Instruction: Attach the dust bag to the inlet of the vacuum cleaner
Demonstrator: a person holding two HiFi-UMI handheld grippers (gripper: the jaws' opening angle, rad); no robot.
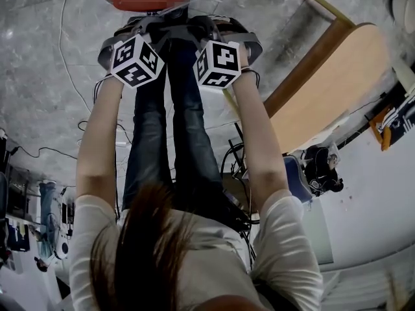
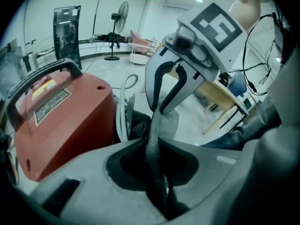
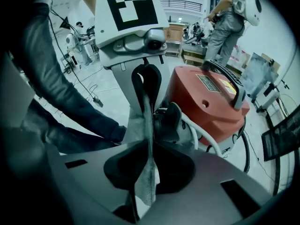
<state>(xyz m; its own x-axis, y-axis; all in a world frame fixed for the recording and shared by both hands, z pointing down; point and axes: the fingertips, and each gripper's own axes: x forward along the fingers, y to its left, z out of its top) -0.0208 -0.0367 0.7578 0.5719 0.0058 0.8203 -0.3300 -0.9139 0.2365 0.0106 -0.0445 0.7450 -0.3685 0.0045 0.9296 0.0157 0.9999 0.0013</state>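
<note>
The red vacuum cleaner [image 2: 65, 121] stands on the floor, with its black inlet [image 2: 137, 123] facing the grippers. A grey dust bag [image 2: 157, 139] is stretched between both grippers just in front of that inlet. My left gripper [image 2: 158, 172] is shut on one edge of the bag. Opposite it, my right gripper [image 2: 162, 108] pinches the other edge. In the right gripper view the bag [image 3: 146, 172] runs up from my right gripper [image 3: 143, 191] to the left gripper [image 3: 146, 93], next to the inlet [image 3: 168, 121] of the vacuum cleaner [image 3: 211, 102]. In the head view only the marker cubes [image 1: 135, 61] show above the legs.
A wooden table [image 1: 324, 102] stands to the right of the person's legs. Cables [image 1: 65, 44] trail over the grey floor. A white hose [image 3: 201, 135] loops at the vacuum's base. Another person [image 3: 229, 18] stands behind the vacuum. A floor fan [image 2: 119, 13] stands far back.
</note>
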